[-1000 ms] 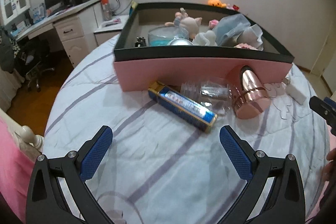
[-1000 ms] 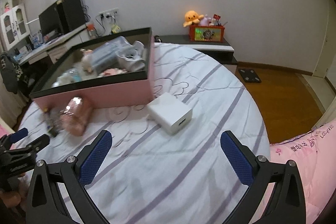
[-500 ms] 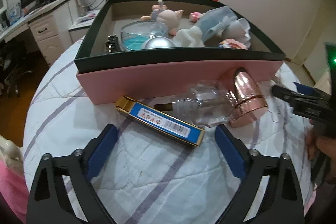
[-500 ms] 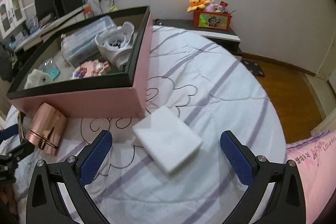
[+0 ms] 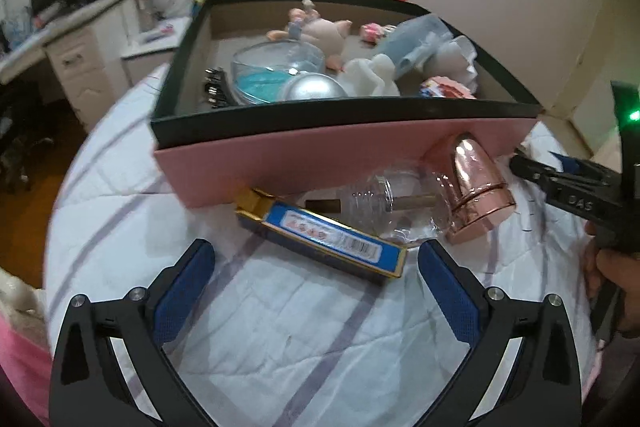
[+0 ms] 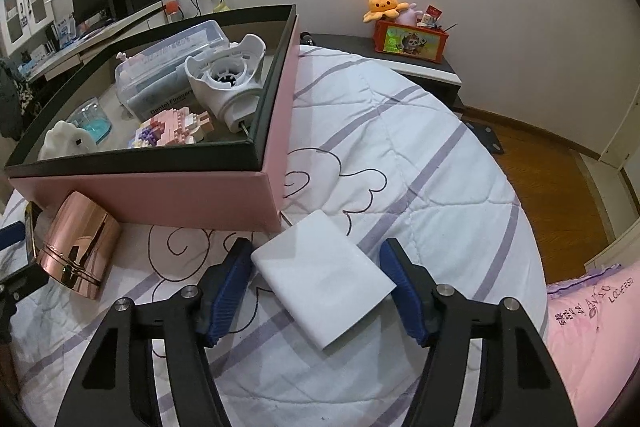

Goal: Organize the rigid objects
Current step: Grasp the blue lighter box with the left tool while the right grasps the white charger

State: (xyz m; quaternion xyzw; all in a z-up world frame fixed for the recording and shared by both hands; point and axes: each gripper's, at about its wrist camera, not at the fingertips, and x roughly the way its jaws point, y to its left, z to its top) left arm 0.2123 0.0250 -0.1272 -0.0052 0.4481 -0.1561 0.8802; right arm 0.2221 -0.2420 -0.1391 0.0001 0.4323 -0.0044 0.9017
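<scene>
Straddling the white box (image 6: 325, 277), the right gripper (image 6: 316, 293) has just been closing its jaws, and the box sits right between the blue pads (image 6: 226, 289) now. Looks like both pads are at the box's edges, but honestly I can't tell if they're actually pressing on it. The box lies flat on the white quilt (image 6: 420, 155) with the purple stripes, just beside the corner of the pink storage box (image 6: 160, 193).

Over on the other side, the left gripper (image 5: 316, 287) is spread wide with nothing between its pads, after a quick dip and reopening. It hovers over the quilt just short of the blue-and-gold carton (image 5: 320, 237), which lies at an angle in front of the pink box. Right behind the carton is a clear glass bottle (image 5: 384, 201) on its side, touching a shiny rose-gold cylinder (image 5: 468, 187) that leans against the pink wall.

Inside the pink box: a clear bowl (image 5: 276, 67), a white fan-like gadget (image 6: 228, 79), a pink brick model (image 6: 176, 125) and a plastic case (image 6: 172, 63).
</scene>
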